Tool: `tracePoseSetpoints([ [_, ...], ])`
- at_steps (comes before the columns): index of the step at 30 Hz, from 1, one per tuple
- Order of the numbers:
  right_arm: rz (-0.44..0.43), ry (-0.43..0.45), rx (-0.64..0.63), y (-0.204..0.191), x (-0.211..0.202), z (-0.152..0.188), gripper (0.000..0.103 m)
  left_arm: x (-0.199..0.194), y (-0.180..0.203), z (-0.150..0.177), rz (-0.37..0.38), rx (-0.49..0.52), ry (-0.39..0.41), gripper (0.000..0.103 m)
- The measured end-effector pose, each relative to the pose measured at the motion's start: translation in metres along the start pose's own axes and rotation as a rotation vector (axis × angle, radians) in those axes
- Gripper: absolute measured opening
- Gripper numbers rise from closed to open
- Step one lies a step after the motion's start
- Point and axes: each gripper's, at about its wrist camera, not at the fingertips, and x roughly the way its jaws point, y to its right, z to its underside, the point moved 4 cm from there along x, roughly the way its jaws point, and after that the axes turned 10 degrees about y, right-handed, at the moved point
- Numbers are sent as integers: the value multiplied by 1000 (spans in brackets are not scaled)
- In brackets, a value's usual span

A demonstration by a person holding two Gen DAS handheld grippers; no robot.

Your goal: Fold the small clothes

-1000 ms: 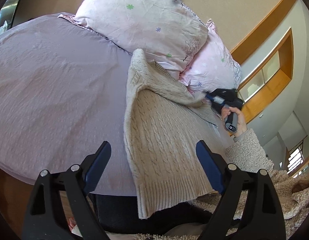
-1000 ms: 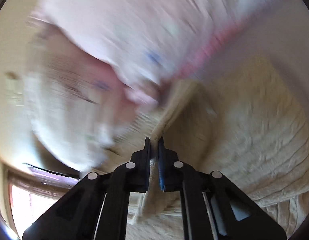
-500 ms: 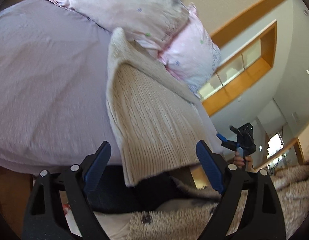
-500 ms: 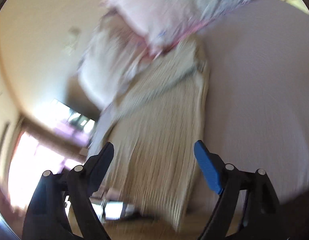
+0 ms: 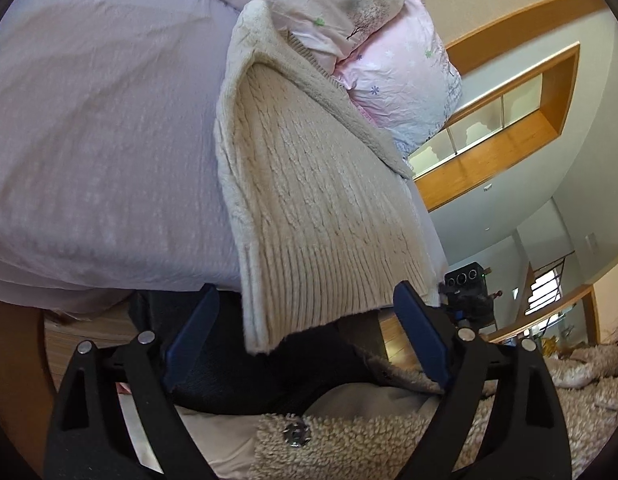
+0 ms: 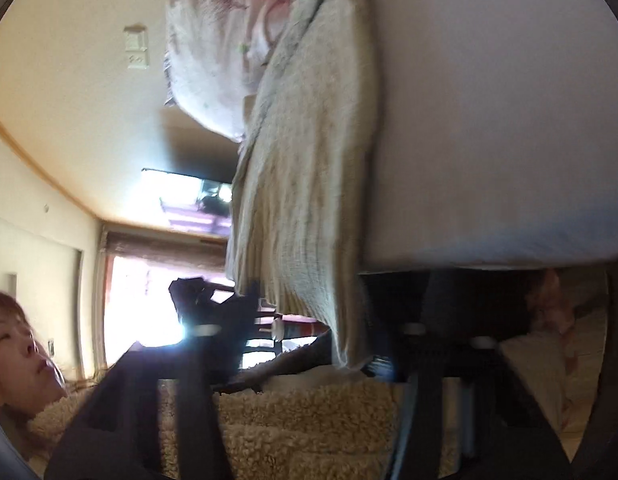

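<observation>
Lying lengthwise on the bed, the sweater points its hem off the bed's edge — straight between the left gripper, jaws apart. The right gripper is blurred — jaw state unclear.

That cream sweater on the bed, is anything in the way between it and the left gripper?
Nothing visible. The left gripper is open, with the sweater's ribbed hem hanging over the edge of the bed right between its fingers. The pillows lie beyond the sweater's far end.
</observation>
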Motion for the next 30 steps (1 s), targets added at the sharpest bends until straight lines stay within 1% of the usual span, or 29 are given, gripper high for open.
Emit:
tracePoseSetpoints([
  [1, 0, 3, -30, -5, 0, 0, 9, 3, -1, 2, 1, -14, -12, 78],
  [2, -11, 10, -50, -9, -2, 1, 8, 6, -2, 4, 8, -42, -32, 46],
  [3, -31, 23, -76, -17, -3, -2, 8, 9, -4, 4, 28, -81, -45, 23],
  [4, -53, 35, -103, -25, -6, -5, 8, 10, -6, 3, 40, -127, -50, 7],
  [5, -81, 56, -144, -39, -10, -11, 8, 10, -8, 1, 45, -163, -48, 7],
  [6, -99, 74, -176, -50, -12, -18, 8, 11, -5, -2, 32, -165, -66, 7],
  [7, -115, 98, -224, -68, -14, -30, 8, 12, 0, -5, 7, -131, -87, 6],
  [8, -120, 116, -265, -82, -14, -42, 8, 13, 6, -10, -1, -102, -88, 6],
  [10, -125, 144, -336, -105, -12, -66, 8, 7, 25, -37, 60, -77, -49, 6],
  [11, -123, 166, -387, -123, -7, -85, 8, 5, 32, -51, 78, -59, -20, 6],
  [12, -120, 183, -420, -133, -4, -99, 8, 2, 43, -75, 79, -7, 21, 6],
  [13, -111, 215, -462, -148, 2, -122, 8, 3, 49, -95, 66, 30, 54, 6],
  [14, -107, 240, -480, -154, 8, -138, 8, 5, 53, -116, 54, 58, 92, 6],
  [16, -89, 298, -488, -163, 26, -178, 8, 21, 57, -176, 41, 82, 200, 6],
  [17, -53, 346, -486, -160, 36, -205, 8, 26, 56, -190, 26, 82, 227, 6],
  [19, 43, 441, -444, -149, 53, -250, 8, 58, 47, -239, -17, 65, 294, 6],
  [20, 83, 470, -414, -138, 61, -268, 8, 73, 45, -254, -46, 61, 311, 6],
  [21, 124, 492, -379, -126, 64, -282, 8, 96, 38, -272, -76, 56, 323, 6],
  [22, 185, 510, -336, -113, 74, -296, 8, 116, 31, -284, -93, 34, 320, 6],
  [23, 291, 509, -294, -95, 87, -310, 8, 131, 26, -290, -109, 24, 302, 6],
  [24, 364, 497, -269, -84, 96, -318, 9, 152, 19, -296, -143, 17, 266, 7],
  [25, 428, 480, -249, -72, 104, -323, 10, 167, 13, -298, -172, 9, 231, 9],
  [26, 483, 453, -213, -59, 110, -325, 11, 177, 9, -296, -192, -3, 201, 17],
  [27, 498, 456, -201, -54, 110, -324, 18, 180, 5, -291, -189, -22, 176, 26],
  [28, 517, 469, -194, -51, 108, -324, 46, 178, 5, -288, -170, -26, 175, 49],
  [29, 544, 513, -196, -50, 101, -323, 63, 173, 4, -287, -162, -21, 188, 60],
  [30, 567, 554, -201, -50, 95, -323, 93, 161, 3, -284, -156, -4, 213, 69],
])
